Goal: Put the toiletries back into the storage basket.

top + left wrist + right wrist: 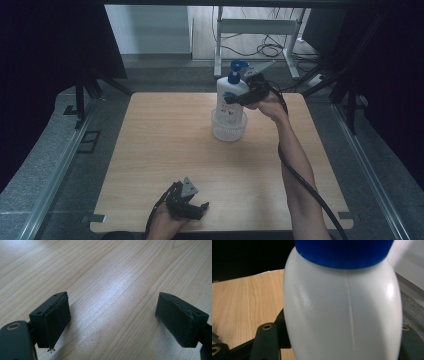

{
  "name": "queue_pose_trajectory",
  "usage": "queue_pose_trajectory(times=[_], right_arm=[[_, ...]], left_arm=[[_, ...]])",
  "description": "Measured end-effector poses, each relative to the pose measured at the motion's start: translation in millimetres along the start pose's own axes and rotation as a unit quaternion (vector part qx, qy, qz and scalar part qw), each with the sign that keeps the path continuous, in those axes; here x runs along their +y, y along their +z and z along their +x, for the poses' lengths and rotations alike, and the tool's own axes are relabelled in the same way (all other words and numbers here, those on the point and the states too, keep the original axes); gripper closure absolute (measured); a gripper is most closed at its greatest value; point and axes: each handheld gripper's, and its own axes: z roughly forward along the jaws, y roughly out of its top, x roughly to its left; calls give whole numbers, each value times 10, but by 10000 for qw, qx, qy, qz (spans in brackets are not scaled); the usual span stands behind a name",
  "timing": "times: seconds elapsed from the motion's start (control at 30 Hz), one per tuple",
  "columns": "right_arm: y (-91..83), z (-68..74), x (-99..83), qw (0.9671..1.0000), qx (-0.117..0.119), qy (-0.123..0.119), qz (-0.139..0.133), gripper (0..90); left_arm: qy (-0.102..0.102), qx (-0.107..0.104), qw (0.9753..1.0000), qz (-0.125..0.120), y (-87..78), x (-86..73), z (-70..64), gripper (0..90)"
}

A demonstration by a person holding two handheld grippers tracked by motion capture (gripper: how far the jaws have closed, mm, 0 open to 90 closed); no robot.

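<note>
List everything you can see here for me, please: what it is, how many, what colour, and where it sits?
pump bottle: one, white with a blue pump top, far middle of the table, its base in the bowl
bowl: one, clear, on the table under the bottle
table: one, light wood, centre of the high view
frame: one, white metal, on the floor beyond the table, dark cables around it
left gripper: one, black, open, low at the near edge
right gripper: one, black, closed around the bottle's body
forearms: two, bare, entering from the bottom
</note>
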Motion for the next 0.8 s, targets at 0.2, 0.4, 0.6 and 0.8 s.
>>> queue_pose_trajectory(times=[0.2, 0.4, 0.6, 0.8], right_arm=[[89, -9, -128, 10000, -2, 35, 78, 384], [165, -14, -257, 9998, 14, 78, 161, 385], [238, -12, -380, 9997, 8, 125, 214, 384], [302, 1, -426, 9996, 4, 82, 274, 384]], left_arm=[[-10, -4, 10000, 0, 0, 0, -2, 120], [-11, -6, 10000, 2, -1, 0, -2, 120], [-18, -9, 10000, 1, 0, 0, -3, 120], [-17, -9, 10000, 0, 0, 0, -3, 121]])
